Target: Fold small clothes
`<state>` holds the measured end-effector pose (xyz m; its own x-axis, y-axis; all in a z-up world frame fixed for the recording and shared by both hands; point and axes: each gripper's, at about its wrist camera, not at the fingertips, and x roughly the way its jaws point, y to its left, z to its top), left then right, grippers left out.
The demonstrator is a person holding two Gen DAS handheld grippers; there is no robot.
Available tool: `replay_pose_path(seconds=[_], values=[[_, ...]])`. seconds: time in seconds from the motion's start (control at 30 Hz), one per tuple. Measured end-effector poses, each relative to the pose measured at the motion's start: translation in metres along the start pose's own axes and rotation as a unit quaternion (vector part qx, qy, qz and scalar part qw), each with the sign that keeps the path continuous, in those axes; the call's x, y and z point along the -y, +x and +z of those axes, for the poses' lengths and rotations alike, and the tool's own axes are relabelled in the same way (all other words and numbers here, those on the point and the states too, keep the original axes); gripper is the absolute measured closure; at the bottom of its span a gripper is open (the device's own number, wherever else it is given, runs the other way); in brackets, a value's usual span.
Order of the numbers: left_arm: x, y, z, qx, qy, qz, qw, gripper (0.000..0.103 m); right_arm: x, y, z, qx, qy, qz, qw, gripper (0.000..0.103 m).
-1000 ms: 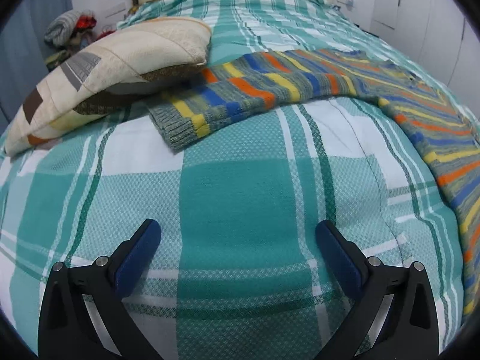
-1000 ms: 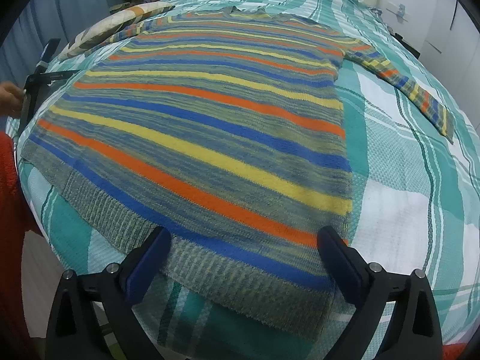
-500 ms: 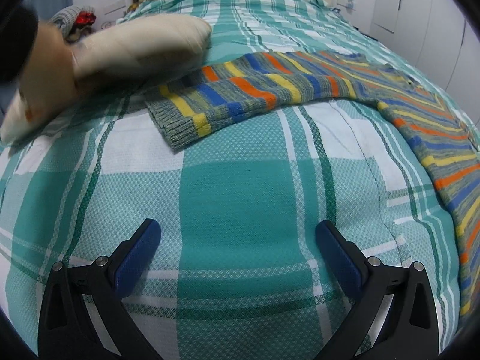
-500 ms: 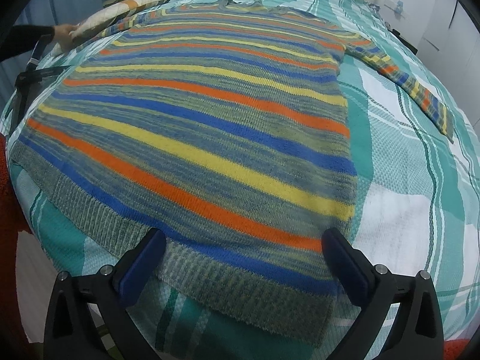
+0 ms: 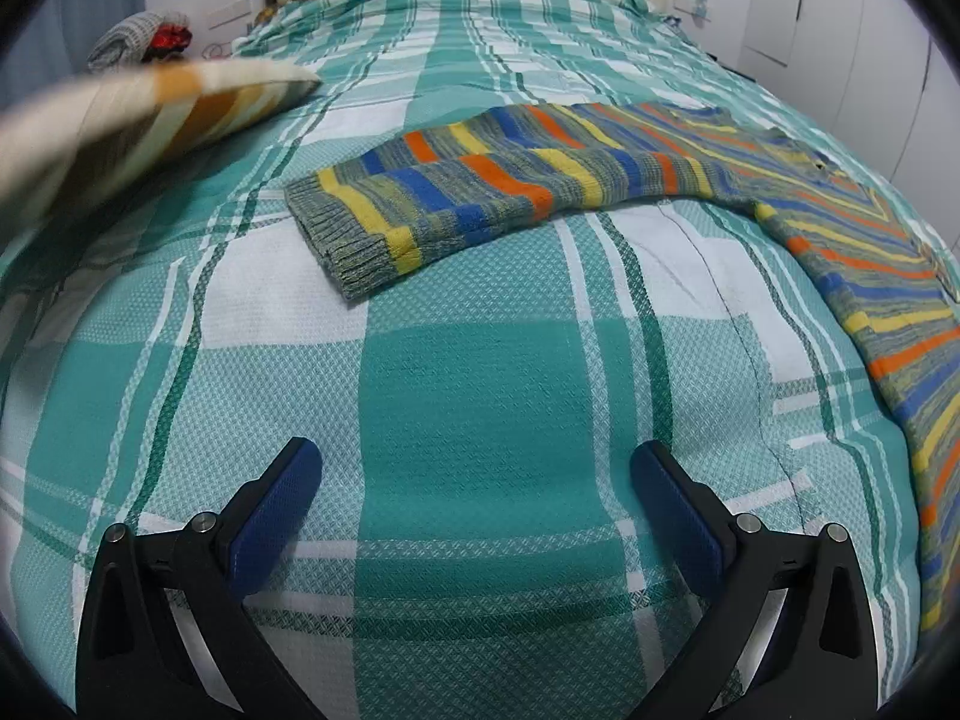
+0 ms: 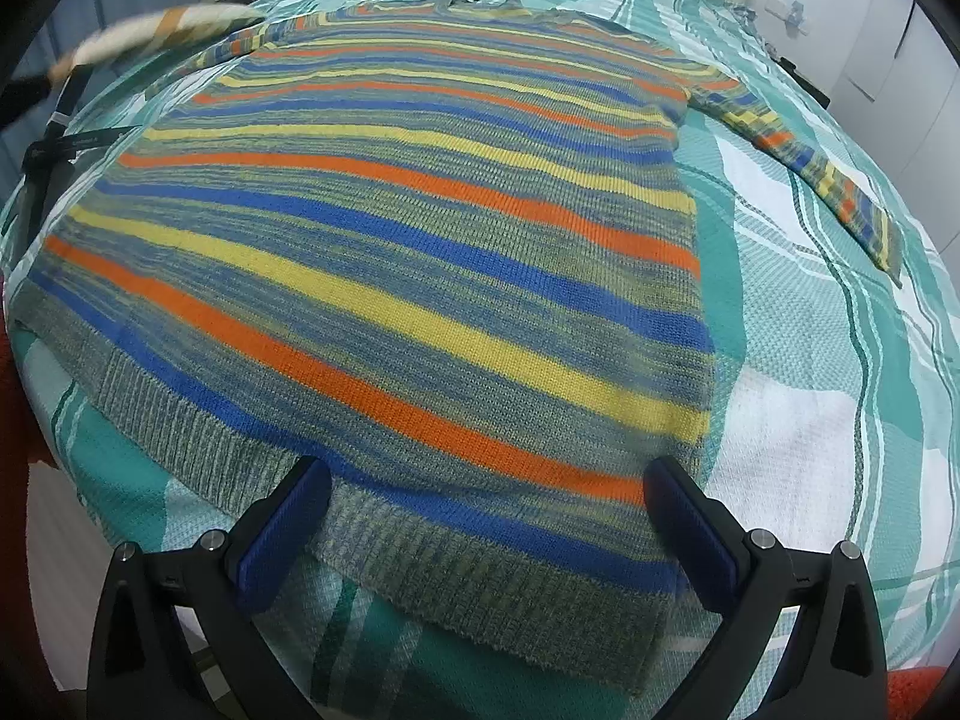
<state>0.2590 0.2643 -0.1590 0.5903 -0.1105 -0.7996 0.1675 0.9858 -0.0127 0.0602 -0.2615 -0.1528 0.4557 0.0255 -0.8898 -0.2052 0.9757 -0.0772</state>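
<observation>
Green-and-white plaid bedspread (image 5: 474,396) covers the bed. Striped sweater (image 6: 408,252) lies flat, hem at the near edge, one sleeve (image 5: 456,198) stretched toward the left edge. Blurred pillow (image 5: 138,120) near that edge. Left gripper (image 5: 477,480): jaws wide apart, empty, over bare bedspread. Right gripper (image 6: 489,501): jaws wide apart, empty, straddling the hem's near corner.

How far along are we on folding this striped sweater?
Done: the striped sweater lies spread flat on the plaid bedspread, both sleeves out to the sides. In hand: nothing; the left gripper and right gripper are open, the right at the hem. Left: every fold.
</observation>
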Motion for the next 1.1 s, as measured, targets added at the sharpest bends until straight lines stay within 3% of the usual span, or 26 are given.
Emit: replay_pose_path(seconds=[1.1], values=[[0.0012, 0.0013, -0.0003, 0.0, 0.0, 0.0, 1.0, 0.0, -0.0057, -0.0044, -0.0023, 0.011, 0.006, -0.009, 1.0, 0.0]])
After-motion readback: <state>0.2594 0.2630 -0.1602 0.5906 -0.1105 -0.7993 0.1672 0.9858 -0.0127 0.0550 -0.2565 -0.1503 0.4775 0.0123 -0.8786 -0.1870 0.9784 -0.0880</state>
